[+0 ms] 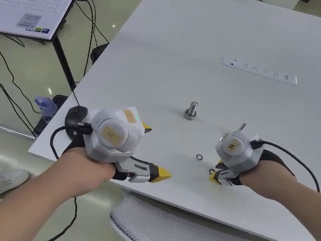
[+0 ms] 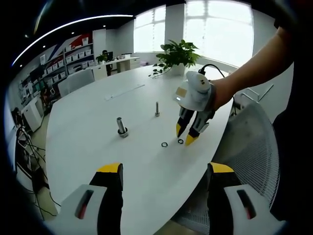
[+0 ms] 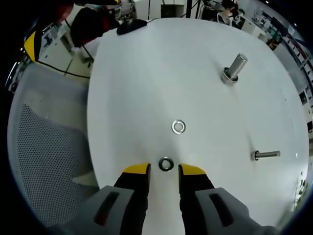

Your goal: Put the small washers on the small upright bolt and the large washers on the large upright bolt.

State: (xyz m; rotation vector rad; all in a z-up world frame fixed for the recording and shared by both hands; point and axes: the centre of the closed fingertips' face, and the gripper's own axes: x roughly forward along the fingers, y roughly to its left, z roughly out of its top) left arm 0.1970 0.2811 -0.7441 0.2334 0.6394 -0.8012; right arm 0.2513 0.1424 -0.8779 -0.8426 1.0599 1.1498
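Observation:
On the white table [image 1: 165,55] the large upright bolt [image 1: 190,111] [image 2: 121,126] [image 3: 234,68] stands mid-table. The thin small bolt [image 1: 242,127] [image 2: 157,108] [image 3: 266,154] is off to its right. One washer [image 1: 199,157] [image 2: 164,144] [image 3: 178,127] lies loose near the front edge. A second washer [image 3: 166,164] [image 2: 180,141] lies flat right at the tips of my right gripper [image 3: 164,169] [image 1: 214,174] [image 2: 186,136], whose jaws are open a little and point down at it. My left gripper [image 1: 153,150] [image 2: 166,169] hovers at the front left, open wide and holding nothing.
A white power strip [image 1: 260,70] lies at the back right of the table. A mesh chair [image 1: 150,221] sits just below the front edge. A laptop [image 1: 30,15] on a stand and cables are to the far left, off the table.

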